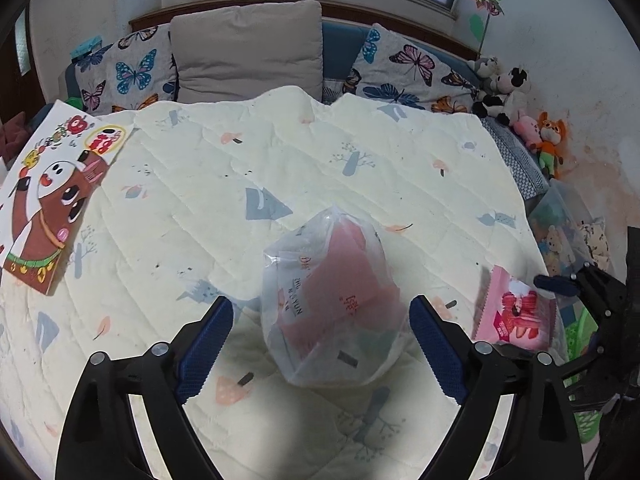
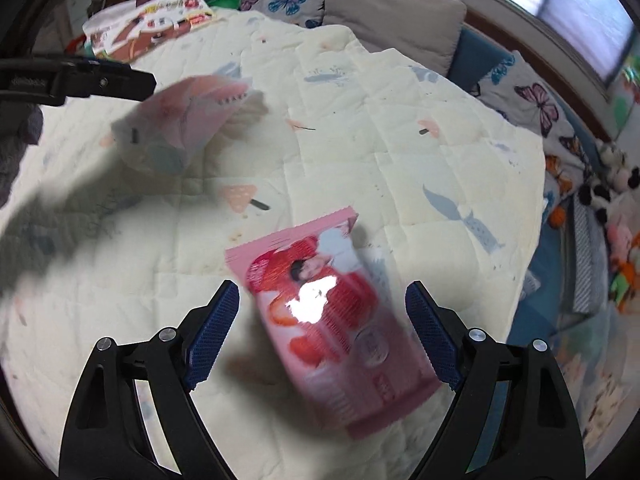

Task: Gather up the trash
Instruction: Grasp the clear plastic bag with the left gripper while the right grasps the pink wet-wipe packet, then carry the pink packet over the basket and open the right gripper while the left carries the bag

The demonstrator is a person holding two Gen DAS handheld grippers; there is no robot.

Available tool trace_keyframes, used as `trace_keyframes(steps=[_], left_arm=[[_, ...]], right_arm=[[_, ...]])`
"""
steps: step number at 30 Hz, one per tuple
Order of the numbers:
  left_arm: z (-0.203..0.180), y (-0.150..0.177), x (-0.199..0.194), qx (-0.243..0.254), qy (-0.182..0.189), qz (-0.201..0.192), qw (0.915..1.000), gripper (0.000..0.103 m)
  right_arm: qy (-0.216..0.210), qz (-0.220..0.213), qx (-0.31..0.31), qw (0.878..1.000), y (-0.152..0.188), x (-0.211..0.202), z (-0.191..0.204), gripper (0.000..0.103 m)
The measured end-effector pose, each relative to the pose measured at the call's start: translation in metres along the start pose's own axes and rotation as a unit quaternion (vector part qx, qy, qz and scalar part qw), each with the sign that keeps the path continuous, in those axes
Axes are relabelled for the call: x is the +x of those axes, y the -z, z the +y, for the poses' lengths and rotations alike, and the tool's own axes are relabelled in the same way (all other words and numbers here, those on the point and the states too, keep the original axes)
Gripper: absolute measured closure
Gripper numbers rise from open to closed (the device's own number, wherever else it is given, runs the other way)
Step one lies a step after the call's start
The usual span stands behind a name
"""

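1. Quilt (image 1: 280, 152): cream, bare around both items; right edge drops just beyond the pink packet
2. Clear plastic bag (image 1: 332, 304): 1, mid-quilt, between the spread jaws of the left gripper (image 1: 320, 344), untouched
3. Pink snack packet (image 2: 332, 312): 1, flat, between the right gripper (image 2: 322, 336) jaws, released
4. Pillows: 3 at headboard
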State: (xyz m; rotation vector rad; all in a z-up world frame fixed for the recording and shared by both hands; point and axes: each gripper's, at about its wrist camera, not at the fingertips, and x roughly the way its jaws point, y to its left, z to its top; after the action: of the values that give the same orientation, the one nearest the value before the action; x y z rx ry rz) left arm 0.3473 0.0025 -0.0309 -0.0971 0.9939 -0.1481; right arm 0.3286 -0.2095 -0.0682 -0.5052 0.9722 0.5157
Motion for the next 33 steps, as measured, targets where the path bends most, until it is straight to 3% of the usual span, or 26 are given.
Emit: trace_keyframes(steps=[6,17,20,23,27,31,33], left_arm=[[-0.006,-0.001,0.020,0.017,-0.016,0.012,0.9996,0.013],[-0.012,0.004,0.043,0.030,-0.027,0.022,0.9989,0.014],[-0.015,0.006,0.043,0.034,-0.022,0.021,0.9990,0.033],[-0.016,0.009,0.040,0.030,-0.010,0.016,0.9994,0.043],[-0.019,0.013,0.032,0.028,0.009,0.009,0.9995,0.068],[-0.022,0.018,0.022,0.026,0.018,0.003,0.9995,0.082],[-0.025,0.022,0.013,0.029,0.027,-0.001,0.9992,0.084]], right_arm=[[-0.015,0.015,0.005,1.000,-0.001,0.018,-0.007,0.018],[-0.042,0.014,0.057,0.997,0.007,0.015,-0.010,0.043],[-0.044,0.007,0.082,0.996,0.015,0.009,-0.011,0.046],[-0.048,0.001,0.104,0.993,0.021,0.003,-0.012,0.049],[-0.056,-0.014,0.138,0.989,0.030,-0.009,-0.010,0.050],[-0.058,-0.024,0.163,0.985,0.042,-0.021,-0.002,0.051],[-0.052,-0.029,0.172,0.983,0.047,-0.028,0.003,0.051]])
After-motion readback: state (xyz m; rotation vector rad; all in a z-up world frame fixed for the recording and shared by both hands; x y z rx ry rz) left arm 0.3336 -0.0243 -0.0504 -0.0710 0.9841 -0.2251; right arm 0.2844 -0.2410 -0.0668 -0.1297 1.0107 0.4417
